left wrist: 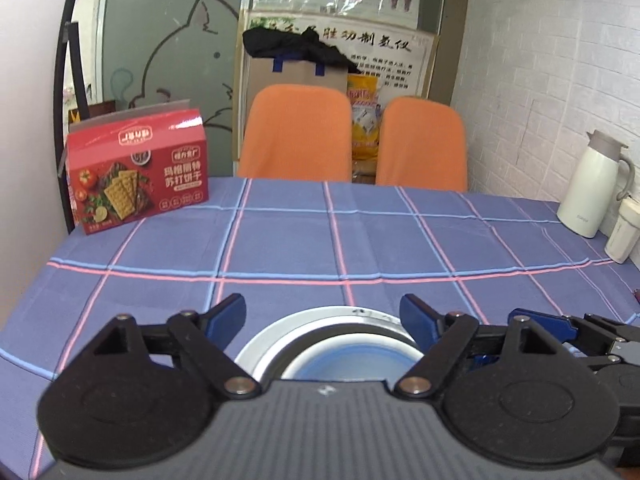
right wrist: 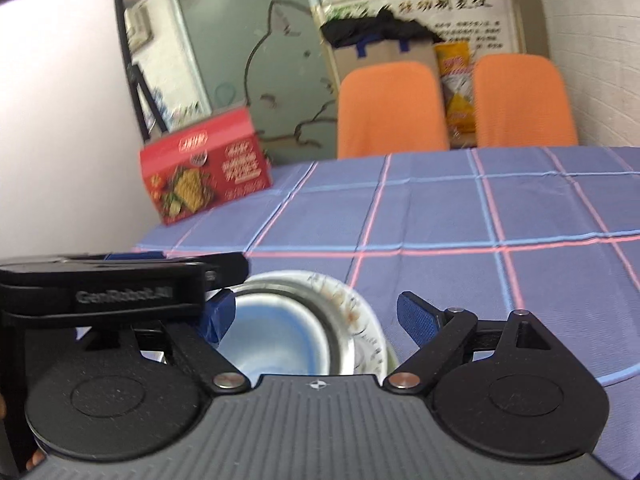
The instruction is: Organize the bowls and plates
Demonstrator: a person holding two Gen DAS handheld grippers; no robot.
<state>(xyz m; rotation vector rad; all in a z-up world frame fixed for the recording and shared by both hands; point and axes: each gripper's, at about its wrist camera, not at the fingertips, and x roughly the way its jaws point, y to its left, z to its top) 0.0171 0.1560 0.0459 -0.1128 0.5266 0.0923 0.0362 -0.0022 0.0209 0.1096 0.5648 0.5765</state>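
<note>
A blue-lined bowl [left wrist: 348,364] sits nested in a metal bowl on a white patterned plate [left wrist: 264,344], near the front edge of the checked tablecloth. My left gripper [left wrist: 323,314] is open, its blue fingertips spread on either side above the stack, empty. In the right wrist view the same blue bowl [right wrist: 280,332] sits inside the metal bowl [right wrist: 340,344] on the plate [right wrist: 366,320]. My right gripper [right wrist: 316,314] is open and empty above the stack. The left gripper's body [right wrist: 120,292] shows at the left, close beside it.
A red cracker box [left wrist: 138,172] stands at the table's far left. A white thermos jug [left wrist: 592,188] and a small white cup [left wrist: 622,232] stand at the far right by the brick wall. Two orange chairs [left wrist: 296,132] are behind the table.
</note>
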